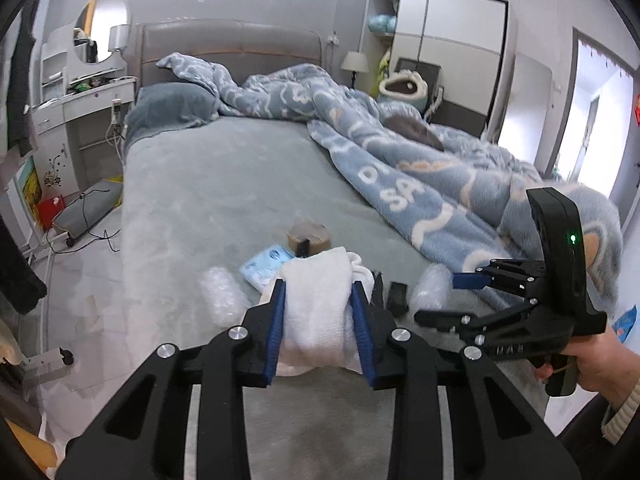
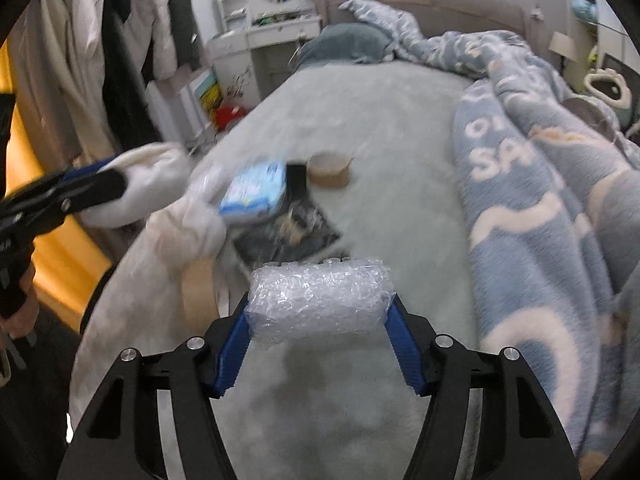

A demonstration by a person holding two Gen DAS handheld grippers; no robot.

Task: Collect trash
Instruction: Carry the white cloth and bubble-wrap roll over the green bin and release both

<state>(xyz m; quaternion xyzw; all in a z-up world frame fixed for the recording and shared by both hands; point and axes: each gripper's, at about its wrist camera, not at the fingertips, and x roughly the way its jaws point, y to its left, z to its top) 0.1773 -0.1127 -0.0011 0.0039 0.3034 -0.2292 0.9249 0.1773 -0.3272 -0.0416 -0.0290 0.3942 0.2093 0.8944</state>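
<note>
My left gripper [image 1: 319,285] is shut on a white cloth bundle [image 1: 316,320], its blue pads pressing both sides; the bundle is raised over the near end of the grey bed [image 1: 224,184]. From the right wrist view the same gripper [image 2: 116,176] comes in at the left, and the cloth [image 2: 160,240] trails down from it. My right gripper [image 2: 319,300] is shut on a roll of bubble wrap [image 2: 320,304], a pad at each end, with a shadow on the sheet beneath. In the left wrist view that gripper [image 1: 438,298], held by a hand, sits at the right with the bubble wrap [image 1: 430,290].
On the bed lie a second bubble wrap piece [image 1: 220,296], a blue tissue pack [image 2: 256,190], a brown tape roll [image 2: 330,170] and a dark printed sheet [image 2: 288,236]. A blue patterned blanket [image 2: 540,200] covers the right side. Floor and a white dresser [image 1: 80,108] are to the left.
</note>
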